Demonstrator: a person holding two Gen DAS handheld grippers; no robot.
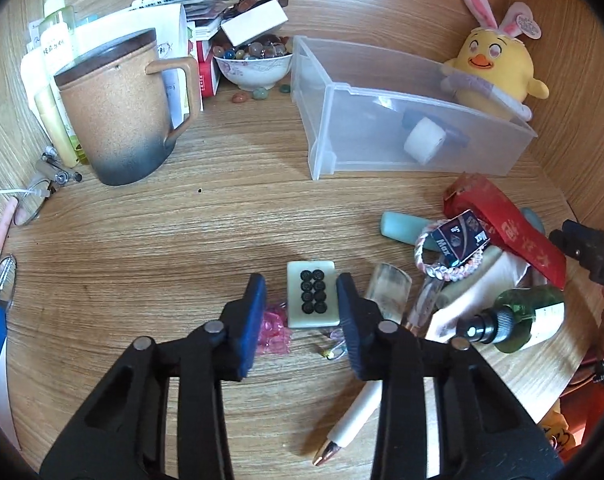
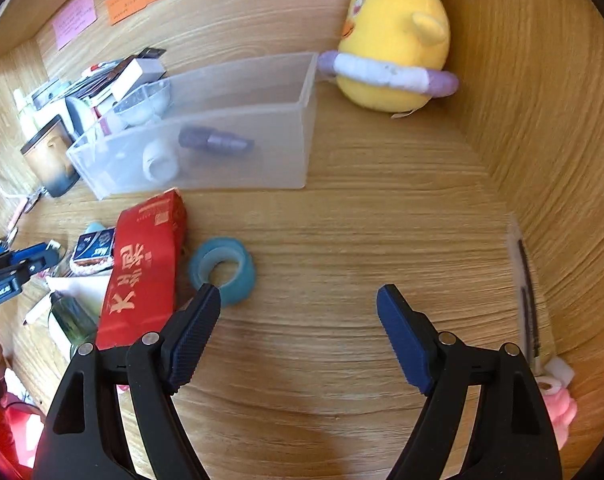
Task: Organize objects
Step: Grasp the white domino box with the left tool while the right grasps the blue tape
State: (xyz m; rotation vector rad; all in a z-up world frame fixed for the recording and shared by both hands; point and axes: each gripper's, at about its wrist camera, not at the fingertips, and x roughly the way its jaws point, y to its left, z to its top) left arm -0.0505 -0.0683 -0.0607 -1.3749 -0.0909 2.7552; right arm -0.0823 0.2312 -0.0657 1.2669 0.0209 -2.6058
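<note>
Between the left gripper's (image 1: 302, 300) pads — a mahjong tile (image 1: 312, 299)

Wood-grain surface (image 1: 149, 240), matt; far right, a frosted translucent plastic bin (image 1: 382, 128); a plush cloth chick (image 1: 490, 68) beyond; far left, a rough speckled ceramic mug (image 1: 121, 112); near, a glossy tile (image 1: 312, 298).

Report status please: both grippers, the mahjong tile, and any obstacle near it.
Left gripper astride mahjong tile, pads not yet pressing. Right gripper open, empty, beside blue tape roll. Pink beads and clear stamp crowd the tile.
</note>
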